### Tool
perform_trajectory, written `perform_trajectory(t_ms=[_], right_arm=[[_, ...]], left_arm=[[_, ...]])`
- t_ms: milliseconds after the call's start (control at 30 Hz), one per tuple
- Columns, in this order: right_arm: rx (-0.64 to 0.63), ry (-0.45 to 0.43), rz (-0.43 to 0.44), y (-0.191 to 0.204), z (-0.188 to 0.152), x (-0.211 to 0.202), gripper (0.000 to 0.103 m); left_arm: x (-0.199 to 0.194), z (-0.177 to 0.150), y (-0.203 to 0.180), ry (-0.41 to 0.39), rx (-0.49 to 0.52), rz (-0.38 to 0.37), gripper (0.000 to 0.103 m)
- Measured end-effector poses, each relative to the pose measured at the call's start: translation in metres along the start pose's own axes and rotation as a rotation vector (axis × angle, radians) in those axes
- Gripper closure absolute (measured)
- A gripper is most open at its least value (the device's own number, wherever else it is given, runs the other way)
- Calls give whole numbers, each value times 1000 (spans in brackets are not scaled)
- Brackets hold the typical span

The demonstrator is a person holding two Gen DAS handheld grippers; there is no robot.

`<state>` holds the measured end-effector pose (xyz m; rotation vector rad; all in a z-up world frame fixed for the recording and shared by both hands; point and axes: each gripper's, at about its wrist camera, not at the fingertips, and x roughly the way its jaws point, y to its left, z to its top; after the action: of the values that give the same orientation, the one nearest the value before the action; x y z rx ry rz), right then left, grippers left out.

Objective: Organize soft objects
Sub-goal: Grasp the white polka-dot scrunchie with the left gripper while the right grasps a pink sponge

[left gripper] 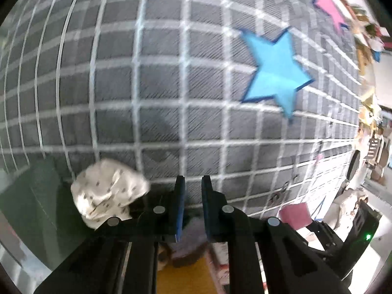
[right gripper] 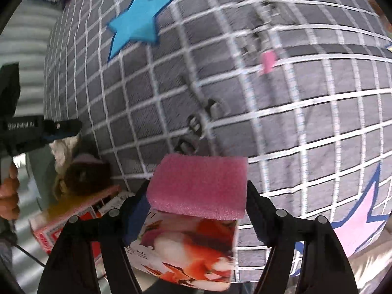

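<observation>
My right gripper is shut on a pink foam sponge and holds it above a printed orange-and-white box. The sponge also shows small at the right of the left wrist view. My left gripper is nearly closed and empty, its fingers a narrow gap apart, pointing at the grey checked bedding. A crumpled white spotted cloth lies just left of it. The left gripper also shows at the left of the right wrist view, above a brown and pink soft item.
The bedding carries a blue star and pink stars. A red and yellow box lies under the soft items. A dark green surface stands at left. Clutter lines the far right edge.
</observation>
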<state>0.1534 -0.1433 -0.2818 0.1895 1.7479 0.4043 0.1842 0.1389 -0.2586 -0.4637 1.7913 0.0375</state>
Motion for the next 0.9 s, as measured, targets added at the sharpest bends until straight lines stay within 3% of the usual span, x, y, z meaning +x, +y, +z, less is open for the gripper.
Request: perform_trajectory(t_ms=[67, 100, 133, 200, 233, 300, 400, 533, 633, 700, 767, 867, 900], right_arm=[[20, -27, -1, -11, 2, -11, 29], [26, -35, 0, -14, 1, -14, 29], [31, -42, 3, -18, 2, -18, 29], [40, -55, 15, -26, 2, -26, 29], [41, -59, 19, -29, 0, -27, 29], [44, -63, 36, -29, -2, -28, 29], [50, -57, 65, -26, 1, -32, 29], [44, -52, 87, -15, 1, -29, 29], [34, -52, 95, -4, 1, -23, 29], [32, -50, 102, -2, 0, -22, 29], [29, -49, 108, 1, 0, -21, 29], [26, -51, 119, 4, -1, -22, 29], [26, -54, 123, 5, -1, -22, 29]], left_arm=[[-22, 5, -9, -100, 34, 35, 88], [-31, 7, -10, -139, 49, 62, 82], [-40, 9, -11, -162, 67, 98, 50], [-46, 10, -4, -144, 73, 153, 1], [-47, 9, 1, -127, 79, 169, 0], [-42, 8, 16, -50, 91, 225, 0], [-35, 9, 37, -11, 47, 292, 0], [-13, 13, 59, 86, -26, 276, 0], [-4, 17, 54, 94, 24, 336, 0], [1, 18, 51, 120, 27, 319, 2], [5, 19, 48, 147, 18, 285, 12], [9, 16, 45, 164, 17, 268, 41], [11, 12, 43, 166, 14, 255, 58]])
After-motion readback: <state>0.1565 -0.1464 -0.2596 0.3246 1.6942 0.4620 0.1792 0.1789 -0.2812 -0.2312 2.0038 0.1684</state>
